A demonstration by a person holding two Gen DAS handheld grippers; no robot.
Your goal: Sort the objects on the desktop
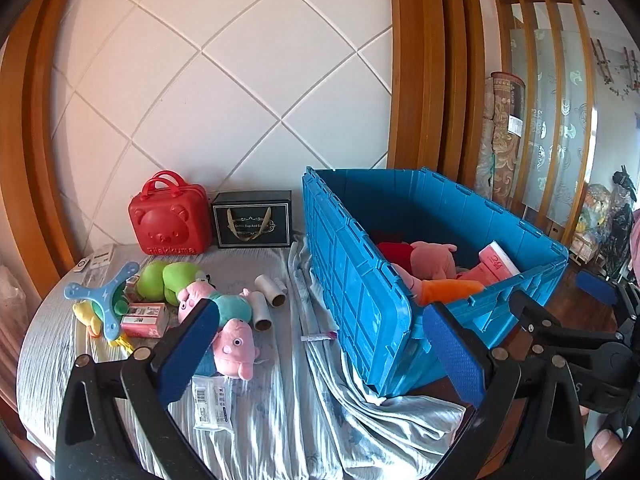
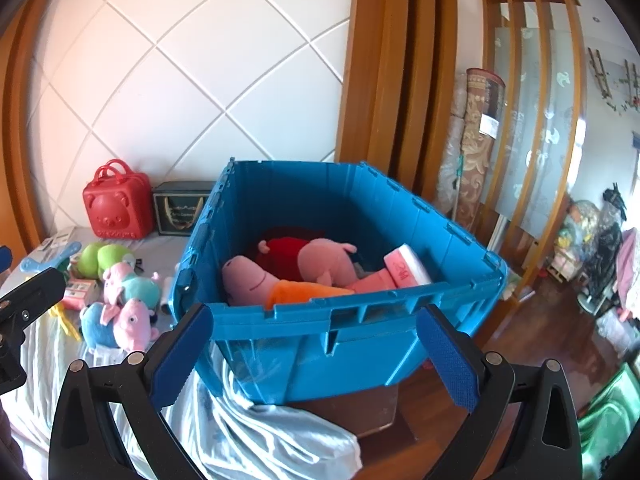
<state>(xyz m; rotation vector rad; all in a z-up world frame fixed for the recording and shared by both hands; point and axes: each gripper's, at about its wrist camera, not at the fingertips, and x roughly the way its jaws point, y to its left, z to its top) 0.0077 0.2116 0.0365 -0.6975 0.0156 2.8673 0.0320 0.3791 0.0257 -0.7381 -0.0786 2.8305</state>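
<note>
My left gripper (image 1: pixel 320 356) is nearer the pig plush (image 1: pixel 234 344), which lies left of the blue crate (image 1: pixel 360 280), long axis running away from me. Its jaws are spread and empty, as are my right gripper's (image 2: pixel 316 354), facing the crate.

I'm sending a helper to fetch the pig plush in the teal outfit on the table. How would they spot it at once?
Start from the big blue crate; left of it, toys lie on the grey cloth. The pig plush in teal lies beside the green plush, just above a second pig. That one wears darker blue; this one's body is pale teal.
</note>
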